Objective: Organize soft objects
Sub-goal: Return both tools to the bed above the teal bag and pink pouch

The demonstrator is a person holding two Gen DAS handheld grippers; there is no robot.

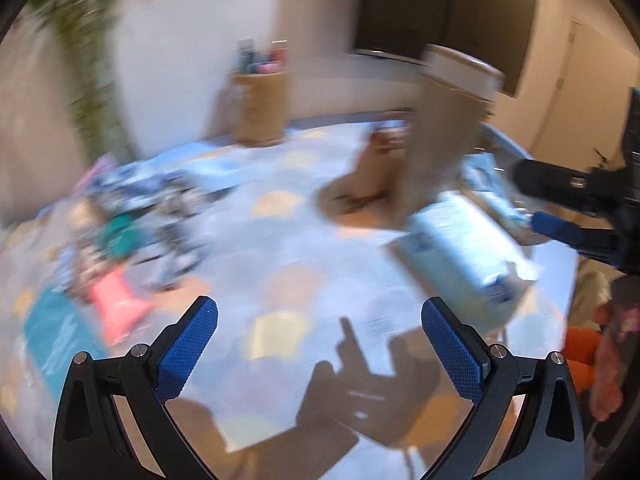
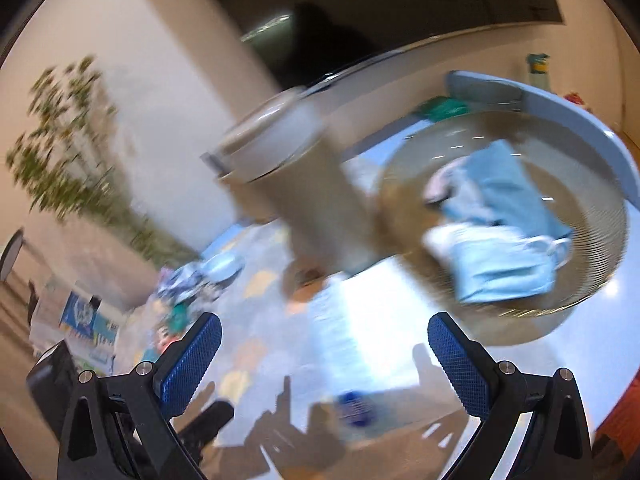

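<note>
Both wide open and empty: left gripper (image 1: 318,336), right gripper (image 2: 324,354) nearer, pale blue pack (image 1: 464,256) lying far-right of left.

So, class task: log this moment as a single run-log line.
left gripper: open, empty | right gripper: open, empty | wire basket: holds blue face masks | tissue pack: on table | views: blurred

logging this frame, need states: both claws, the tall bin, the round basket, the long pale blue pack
left claw: open, holding nothing
right claw: open, holding nothing
tall bin: upright, lid shut
round basket: holds pale blue soft items, not full
long pale blue pack: lying flat on the table, ungripped
cloth pile: loose heap on the table, blurred
</note>
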